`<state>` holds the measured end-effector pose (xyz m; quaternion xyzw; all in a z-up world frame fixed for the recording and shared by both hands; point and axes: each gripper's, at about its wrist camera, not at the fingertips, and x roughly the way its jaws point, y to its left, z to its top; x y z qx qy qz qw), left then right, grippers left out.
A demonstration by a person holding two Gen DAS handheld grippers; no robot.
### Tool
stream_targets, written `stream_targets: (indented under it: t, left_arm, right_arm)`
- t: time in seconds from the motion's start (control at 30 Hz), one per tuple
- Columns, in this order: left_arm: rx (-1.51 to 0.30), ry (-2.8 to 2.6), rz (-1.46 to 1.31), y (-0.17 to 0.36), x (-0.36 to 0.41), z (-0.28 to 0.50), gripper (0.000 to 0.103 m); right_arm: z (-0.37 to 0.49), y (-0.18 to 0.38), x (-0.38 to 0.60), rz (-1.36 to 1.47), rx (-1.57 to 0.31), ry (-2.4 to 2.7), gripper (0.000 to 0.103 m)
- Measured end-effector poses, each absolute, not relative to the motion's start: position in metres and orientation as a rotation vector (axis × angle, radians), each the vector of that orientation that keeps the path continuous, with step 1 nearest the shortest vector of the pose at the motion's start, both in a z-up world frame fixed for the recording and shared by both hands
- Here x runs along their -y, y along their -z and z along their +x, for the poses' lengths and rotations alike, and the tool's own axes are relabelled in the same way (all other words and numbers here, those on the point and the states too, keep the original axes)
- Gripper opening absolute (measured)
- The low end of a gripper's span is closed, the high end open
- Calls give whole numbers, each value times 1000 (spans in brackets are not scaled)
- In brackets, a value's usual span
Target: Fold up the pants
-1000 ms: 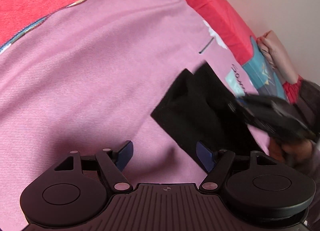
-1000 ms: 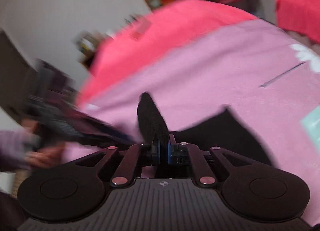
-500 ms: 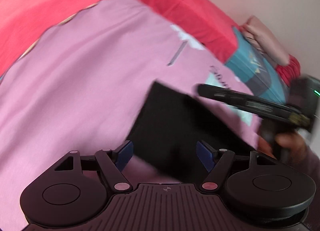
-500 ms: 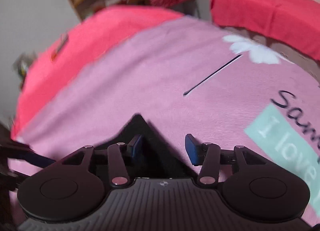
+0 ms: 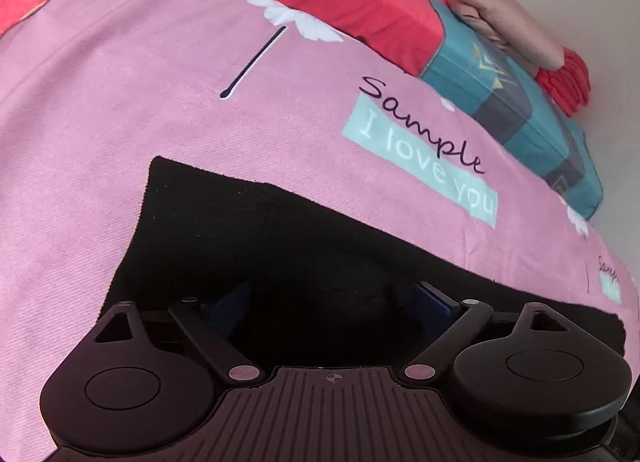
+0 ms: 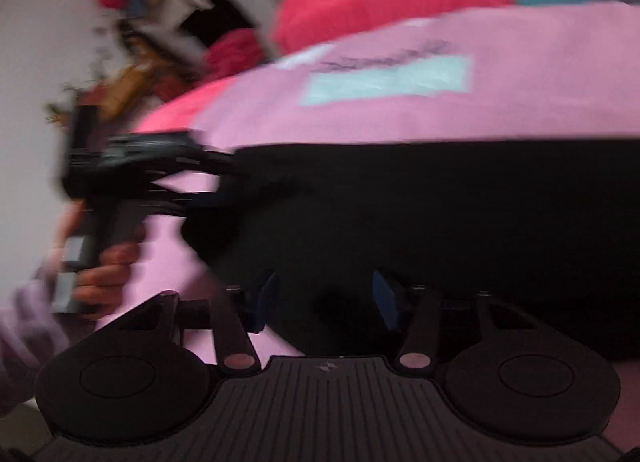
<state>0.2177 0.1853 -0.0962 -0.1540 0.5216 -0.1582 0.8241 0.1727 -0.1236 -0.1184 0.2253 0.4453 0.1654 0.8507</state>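
With both tongs, left (image 5: 330,298) and right (image 6: 324,298), released over the pants (image 5: 280,246), I should grip the twelve-o'clock edge evenly before folding.

Both tongs are matte black: a ribbed base, 2 round discs, angled link arms with pale rivets, and blue pads. The left tongs (image 5: 328,302) appear sharp, the right tongs (image 6: 324,298) blurred. The left hand (image 6: 106,274) shows bare skin and a lilac sleeve (image 6: 28,326).

Soft even light, left wrist view sharp, right wrist view motion-blurred, fisheye-curved edges
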Motion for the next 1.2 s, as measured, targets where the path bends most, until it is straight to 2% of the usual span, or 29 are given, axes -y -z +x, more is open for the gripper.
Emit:
stream_targets:
  t: [0.03, 0.07, 0.13, 0.17, 0.2, 0.23, 0.27, 0.33, 0.37, 0.4, 0.47, 0.57, 0.73, 0.8, 1.03, 1.1, 1.2]
  left_arm:
    - [-1114, 337, -328, 96, -186, 219, 103]
    - [-1120, 334, -329, 95, -186, 220, 103]
    - [-1130, 322, -323, 94, -184, 223, 103]
    - [-1132, 317, -314, 94, -182, 223, 103]
    - [-1133, 310, -299, 93, -180, 224, 103]
    - [-1133, 306, -278, 93, -177, 223, 103]
    - [-1134, 302, -255, 93, -173, 223, 103]
    - [-1140, 295, -200, 92, -166, 223, 103]
    - [-1144, 292, -171, 92, -162, 224, 103]
    - [-1149, 290, -146, 93, -158, 225, 103]
    - [-1154, 287, -112, 94, -151, 225, 103]
    - [-1147, 278, -76, 97, -143, 224, 103]
    - [-1124, 255, 60, 101, -125, 215, 103]
    - [-1113, 247, 102, 103, -120, 212, 103]
    - [-1104, 217, 101, 103, -119, 212, 103]
    - [-1102, 211, 103, 103, -118, 211, 103]
    - [-1102, 195, 103, 103, -116, 211, 103]
  right_arm:
    - [169, 119, 137, 524, -921, -312, 22]
    - [162, 113, 152, 548, -883, -260, 28]
    - [143, 102, 180, 561, -787, -166, 44]
    - [132, 97, 196, 577, -749, -125, 59]
    - [125, 95, 213, 607, -717, -97, 64]
    - [124, 97, 232, 651, -712, -75, 63]
    - [126, 104, 252, 680, -740, -46, 59]
    - [122, 108, 296, 706, -717, 84, 16]
    - [112, 104, 319, 733, -683, 224, 16]
    - [97, 97, 337, 741, -626, 375, 35]
    - [60, 80, 362, 784, -491, 522, 59]
    - [14, 71, 371, 869, -424, 563, 63]
    - [12, 101, 372, 930, -558, 549, 72]
    - [23, 109, 374, 923, -507, 465, 90]
    - [60, 123, 401, 877, -440, 316, 90]
    - [60, 124, 403, 912, -411, 332, 87]
    - [60, 122, 387, 829, -466, 229, 86]
